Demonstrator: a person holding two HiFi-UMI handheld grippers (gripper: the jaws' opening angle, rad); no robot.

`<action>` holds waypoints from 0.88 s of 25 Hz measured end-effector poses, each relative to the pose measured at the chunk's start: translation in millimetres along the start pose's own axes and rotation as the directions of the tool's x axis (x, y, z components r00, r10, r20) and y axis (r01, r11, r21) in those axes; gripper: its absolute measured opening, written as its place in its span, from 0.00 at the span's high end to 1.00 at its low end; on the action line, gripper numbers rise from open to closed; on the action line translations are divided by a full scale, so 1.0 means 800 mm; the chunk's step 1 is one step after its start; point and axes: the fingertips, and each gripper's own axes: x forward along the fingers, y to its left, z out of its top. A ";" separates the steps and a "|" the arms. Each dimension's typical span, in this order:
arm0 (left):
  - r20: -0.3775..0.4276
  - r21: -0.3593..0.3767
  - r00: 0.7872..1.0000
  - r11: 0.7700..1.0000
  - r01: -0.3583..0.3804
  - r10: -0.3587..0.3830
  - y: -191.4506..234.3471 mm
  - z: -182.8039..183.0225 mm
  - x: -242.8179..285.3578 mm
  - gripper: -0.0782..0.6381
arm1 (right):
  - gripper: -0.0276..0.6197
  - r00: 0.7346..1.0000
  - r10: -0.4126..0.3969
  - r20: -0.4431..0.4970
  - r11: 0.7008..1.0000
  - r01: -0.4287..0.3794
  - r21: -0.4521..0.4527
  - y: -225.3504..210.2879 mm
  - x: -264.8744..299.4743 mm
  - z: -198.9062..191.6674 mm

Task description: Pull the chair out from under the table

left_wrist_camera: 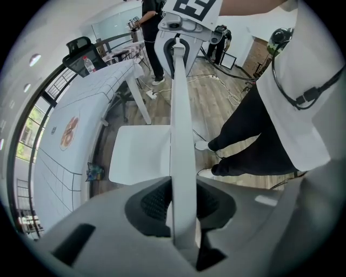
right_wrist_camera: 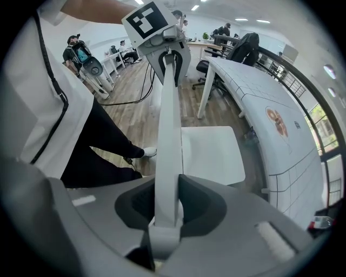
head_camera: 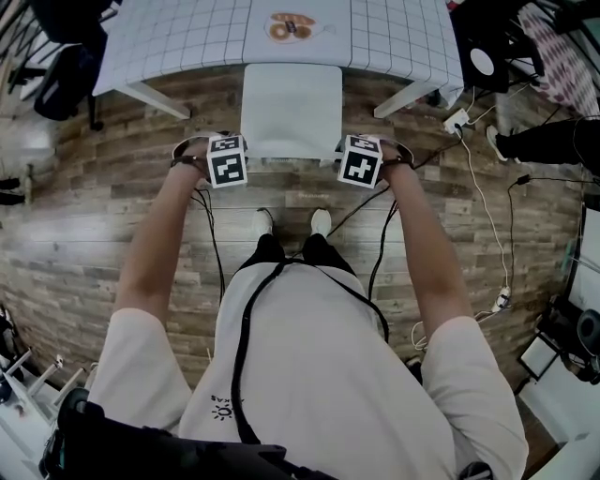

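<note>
The white chair (head_camera: 291, 108) stands with its seat half under the white gridded table (head_camera: 187, 37), its backrest towards me. My left gripper (head_camera: 228, 155) points down onto the left end of the backrest's top edge, and my right gripper (head_camera: 360, 159) onto the right end. In the left gripper view the thin backrest (left_wrist_camera: 181, 108) runs between the jaws of the left gripper (left_wrist_camera: 184, 203), whose pads press on both its faces. The right gripper view shows the same: the backrest (right_wrist_camera: 167, 124) is clamped in the right gripper (right_wrist_camera: 165, 205). The seat (left_wrist_camera: 140, 154) lies below.
The table's legs (head_camera: 155, 98) (head_camera: 403, 98) flank the chair. A plate of food (head_camera: 291, 26) sits on the table. My feet (head_camera: 291, 223) stand just behind the chair. Cables and a power strip (head_camera: 457, 120) lie on the floor at the right; a black office chair (head_camera: 56, 66) is at the far left.
</note>
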 end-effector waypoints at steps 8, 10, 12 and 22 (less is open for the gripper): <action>-0.012 0.023 1.000 1.000 0.012 -0.012 -0.024 -0.001 0.000 0.77 | 0.82 1.000 0.011 -0.015 1.000 -0.011 -0.014 0.027 0.001 0.000; -0.013 0.022 1.000 1.000 0.020 -0.020 -0.037 -0.001 0.000 0.77 | 0.82 1.000 0.014 -0.014 1.000 -0.015 -0.016 0.040 0.001 0.000; -0.013 0.020 0.999 0.999 0.031 -0.031 -0.052 -0.001 -0.001 0.77 | 0.82 1.000 0.018 -0.014 1.000 -0.018 -0.018 0.053 0.000 0.000; 0.004 0.006 0.999 0.999 0.049 -0.049 -0.154 0.000 -0.004 0.76 | 0.82 0.998 0.052 -0.033 0.998 -0.053 -0.031 0.150 -0.002 -0.004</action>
